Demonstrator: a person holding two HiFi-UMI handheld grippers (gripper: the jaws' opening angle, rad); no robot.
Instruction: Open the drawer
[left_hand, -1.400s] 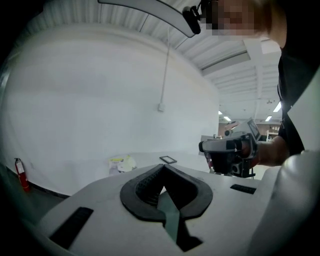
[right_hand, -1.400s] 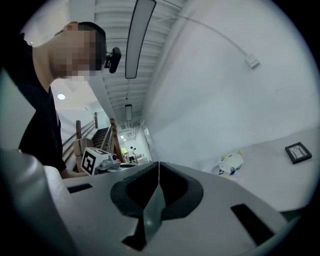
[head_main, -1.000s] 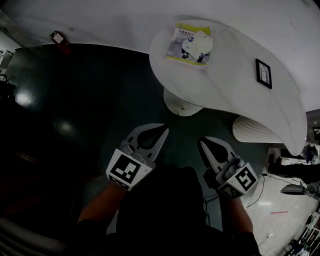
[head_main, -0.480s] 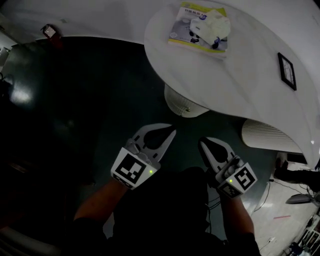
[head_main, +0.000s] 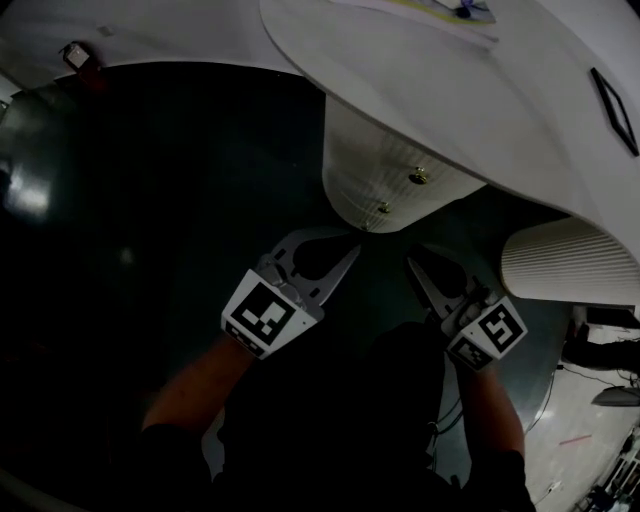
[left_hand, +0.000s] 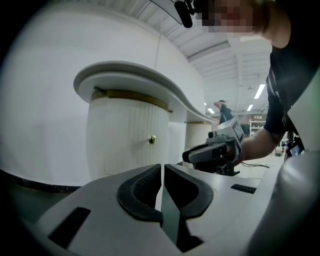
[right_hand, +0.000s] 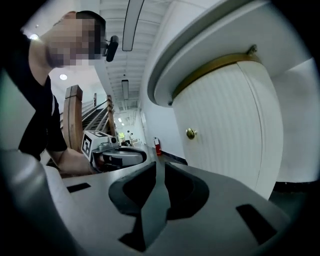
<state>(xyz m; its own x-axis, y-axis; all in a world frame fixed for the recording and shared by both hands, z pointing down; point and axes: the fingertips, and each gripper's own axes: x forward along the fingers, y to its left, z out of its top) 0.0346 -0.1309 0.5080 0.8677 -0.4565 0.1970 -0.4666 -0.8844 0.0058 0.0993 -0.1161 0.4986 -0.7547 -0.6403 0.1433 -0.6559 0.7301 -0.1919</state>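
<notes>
Drawer front (head_main: 400, 192) with two small brass knobs is in the ribbed white pedestal (head_main: 355, 150) under the curved white counter (head_main: 450, 90), and it looks flush with the pedestal. I see my left gripper (head_main: 350, 252) with both jaws together and nothing between them. The right gripper (head_main: 413, 262) is the same, jaws together and empty. Both point toward the pedestal, near it but apart from it, and the lower knob (head_main: 383, 208) lies just beyond the two tips.
</notes>
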